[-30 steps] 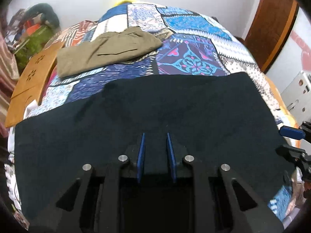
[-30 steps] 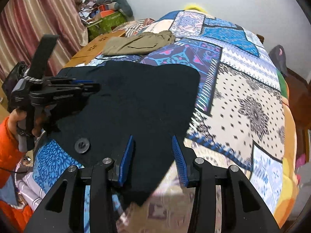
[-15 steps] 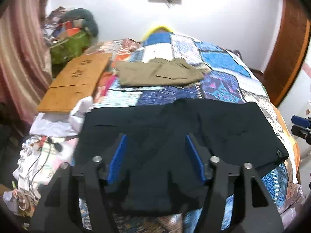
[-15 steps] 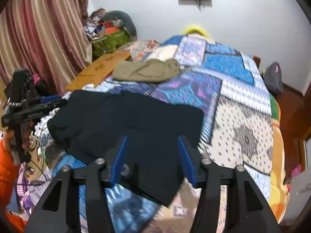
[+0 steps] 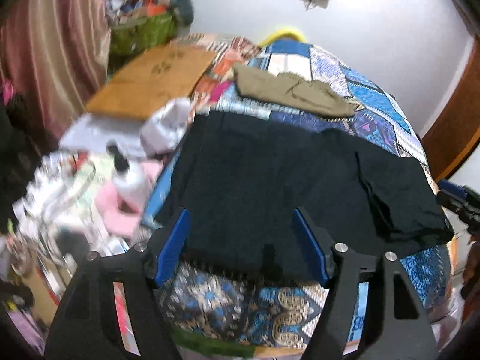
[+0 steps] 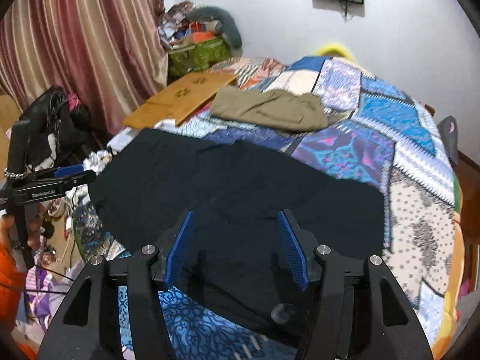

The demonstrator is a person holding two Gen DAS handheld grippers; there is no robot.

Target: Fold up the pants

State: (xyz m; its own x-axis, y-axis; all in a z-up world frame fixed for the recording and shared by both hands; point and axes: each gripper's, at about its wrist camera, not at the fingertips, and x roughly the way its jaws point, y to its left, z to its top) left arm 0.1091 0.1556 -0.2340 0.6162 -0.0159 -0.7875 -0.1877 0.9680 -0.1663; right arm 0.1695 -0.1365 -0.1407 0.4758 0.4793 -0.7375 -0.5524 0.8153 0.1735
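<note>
Both wrist views down onto bed (image 5: 420,273)

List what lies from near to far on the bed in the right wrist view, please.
Right gripper → black pants → olive pants → yellow pillow.

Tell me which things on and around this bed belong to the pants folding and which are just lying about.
Part of the job:
- black pants, spread flat on the quilt
- left gripper, fingers opening, nothing held
- right gripper, open, nothing held

Just lying about:
- olive pants, farther back
- wooden board
- green bag
- white bottle, blurred
</note>
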